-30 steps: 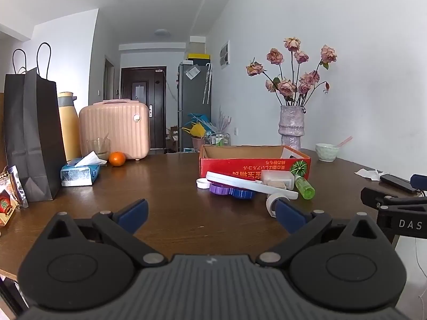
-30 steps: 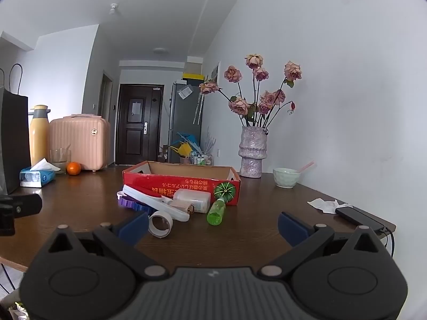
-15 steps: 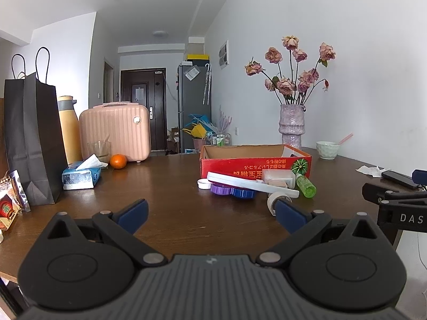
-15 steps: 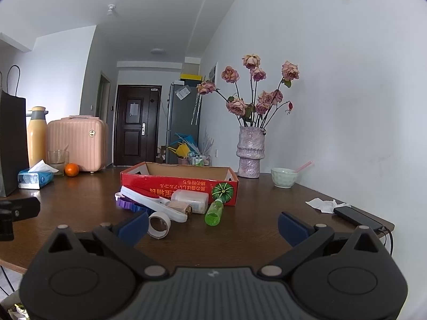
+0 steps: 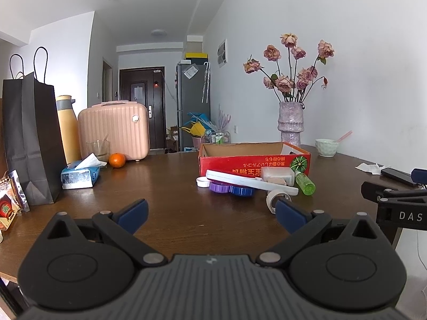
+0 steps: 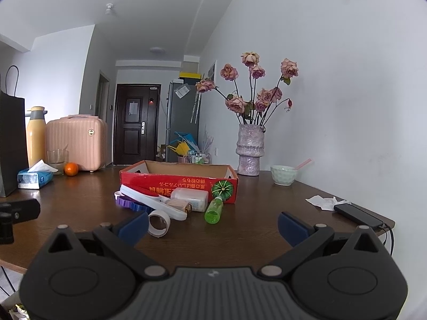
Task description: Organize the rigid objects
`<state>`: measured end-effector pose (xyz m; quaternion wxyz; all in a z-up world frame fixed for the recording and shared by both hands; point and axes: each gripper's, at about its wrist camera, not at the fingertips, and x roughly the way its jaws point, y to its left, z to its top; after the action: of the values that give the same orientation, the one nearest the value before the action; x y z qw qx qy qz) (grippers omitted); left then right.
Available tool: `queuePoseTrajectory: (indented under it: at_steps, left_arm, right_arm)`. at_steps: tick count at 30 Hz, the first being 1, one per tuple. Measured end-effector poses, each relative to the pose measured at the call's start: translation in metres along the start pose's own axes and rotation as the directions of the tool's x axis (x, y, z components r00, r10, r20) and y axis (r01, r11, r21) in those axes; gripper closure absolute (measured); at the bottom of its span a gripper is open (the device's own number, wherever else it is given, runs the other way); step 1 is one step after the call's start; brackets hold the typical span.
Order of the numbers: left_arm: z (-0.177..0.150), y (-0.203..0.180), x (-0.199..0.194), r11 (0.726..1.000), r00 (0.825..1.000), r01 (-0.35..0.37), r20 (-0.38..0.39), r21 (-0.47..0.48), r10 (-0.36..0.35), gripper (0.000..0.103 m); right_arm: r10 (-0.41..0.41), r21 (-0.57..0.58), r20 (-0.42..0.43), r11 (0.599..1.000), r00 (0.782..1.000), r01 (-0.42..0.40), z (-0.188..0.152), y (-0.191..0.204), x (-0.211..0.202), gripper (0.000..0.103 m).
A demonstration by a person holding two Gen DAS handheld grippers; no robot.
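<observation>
Both claws hang at the near edge of the table (image 6: 253, 240), jaws spread wide and holding nothing; the left claw (image 5: 210, 214) and the right claw (image 6: 212, 225) each look across at a small heap of hard things piled against the front of a red cardboard box (image 6: 178, 182), which stands open at about twelve o'clock from the right claw.

Nearest is a roll of tape (image 6: 159, 223) on its edge, at eleven o'clock; light and stiff, I judge, but apt to roll, so best pinched across its wall through the hole. A long white flat piece (image 6: 152, 202) leans over purple and blue ridged lids (image 6: 130, 204); it looks rigid and light, and a grip near its middle should stop it tipping; lifting it may disturb the lids beneath. A frosted plastic case (image 6: 190, 198) touches the box front; smooth sides, likely slippery, so take it across the short width. The green bottle (image 6: 213, 212) lies on its side at twelve o'clock, round and free to roll; grip its body squarely. A small white cap (image 5: 202, 181) sits at the heap's left end.
</observation>
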<state>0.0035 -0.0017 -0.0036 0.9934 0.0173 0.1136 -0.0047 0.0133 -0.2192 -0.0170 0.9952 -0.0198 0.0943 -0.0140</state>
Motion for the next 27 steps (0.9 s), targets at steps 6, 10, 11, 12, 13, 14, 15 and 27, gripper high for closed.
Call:
queuePoseTrajectory:
  at_steps: [6, 10, 11, 12, 13, 14, 15, 27]
  left_arm:
    - [0.0005, -0.0018, 0.0001, 1.000, 1.000, -0.003, 0.000, 0.006, 0.003, 0.000]
    - [0.0001, -0.0027, 0.0000, 1.000, 1.000, -0.007, -0.002, 0.012, 0.007, 0.000]
    - [0.0003, -0.0027, 0.0001, 1.000, 1.000, -0.005, -0.001, 0.012, 0.005, 0.000]
    - [0.0004, -0.0029, 0.0000, 1.000, 1.000, -0.005, 0.000, 0.013, 0.005, 0.000]
    - [0.0005, -0.0035, -0.0002, 1.000, 1.000, -0.006, 0.001, 0.016, 0.006, 0.000]
    - [0.0005, -0.0038, -0.0006, 1.000, 1.000, -0.007, 0.001, 0.017, 0.007, 0.000]
    - [0.0005, -0.0039, -0.0005, 1.000, 1.000, -0.007, 0.002, 0.016, 0.007, 0.000]
    - [-0.0014, -0.0064, 0.0010, 1.000, 1.000, 0.001, 0.002, 0.025, -0.001, 0.000]
  right_arm:
    - [-0.001, 0.001, -0.003, 1.000, 1.000, 0.001, 0.0002, 0.0008, 0.0011, 0.000]
    - [-0.013, 0.006, -0.016, 1.000, 1.000, 0.013, -0.0013, 0.0012, 0.0026, 0.000]
    - [-0.014, 0.009, -0.018, 1.000, 1.000, 0.014, -0.0017, 0.0008, 0.0030, 0.000]
    - [-0.016, 0.009, -0.019, 1.000, 1.000, 0.016, -0.0021, 0.0003, 0.0029, 0.000]
    - [-0.018, 0.010, -0.020, 1.000, 1.000, 0.018, -0.0024, -0.0001, 0.0027, 0.000]
    - [-0.018, 0.011, -0.021, 1.000, 1.000, 0.018, -0.0025, 0.0001, 0.0025, 0.000]
    - [-0.017, 0.010, -0.020, 1.000, 1.000, 0.018, -0.0025, 0.0003, 0.0025, 0.000]
    - [-0.022, 0.008, -0.020, 1.000, 1.000, 0.022, -0.0027, -0.0023, 0.0045, 0.000]
